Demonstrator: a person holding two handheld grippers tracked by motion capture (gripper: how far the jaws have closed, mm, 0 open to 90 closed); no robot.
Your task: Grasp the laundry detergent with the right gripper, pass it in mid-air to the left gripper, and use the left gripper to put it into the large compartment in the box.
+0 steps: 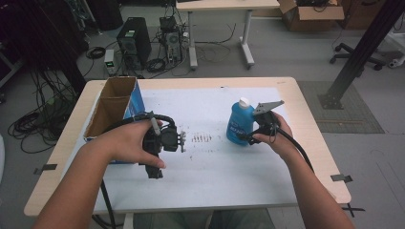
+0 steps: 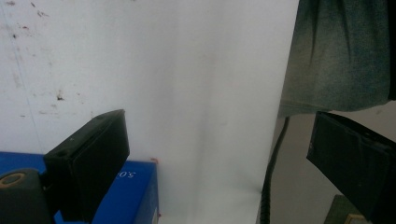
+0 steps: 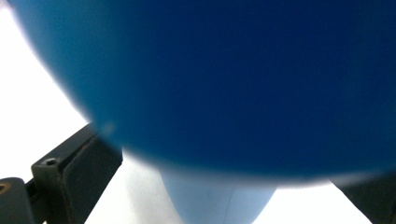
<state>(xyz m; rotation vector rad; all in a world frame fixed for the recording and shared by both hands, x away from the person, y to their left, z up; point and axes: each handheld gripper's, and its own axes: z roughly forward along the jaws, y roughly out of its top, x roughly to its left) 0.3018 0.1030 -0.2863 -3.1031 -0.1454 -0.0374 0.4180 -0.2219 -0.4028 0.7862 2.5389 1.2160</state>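
Bottle (image 1: 239, 122): blue plastic, smooth and rounded, with a white cap and a printed label; stands upright on the right half of the table, right of centre. In the right gripper view (image 3: 243, 79) its blurred blue body sits very close between the two jaws.
Right gripper (image 1: 252, 135): black, hard-edged, with a grey three-cornered plate on top and a thick black cable; held against the bottle's right side. Jaws stand wide to either side of the bottle; whether they press on it cannot be told.
Left gripper (image 2: 219, 158): black, blocky jaws with flat matte pads, spread well apart with nothing between them; in the high view (image 1: 155, 169) it points toward the person's edge of the table.
Table (image 1: 296, 95): pale wood with rounded corners, covered by a white sheet (image 1: 200, 171), smooth, with dark specks.
Box (image 1: 114, 102): open brown cardboard with glossy blue sides, on the table's left, just beside the left hand (image 1: 126, 140).
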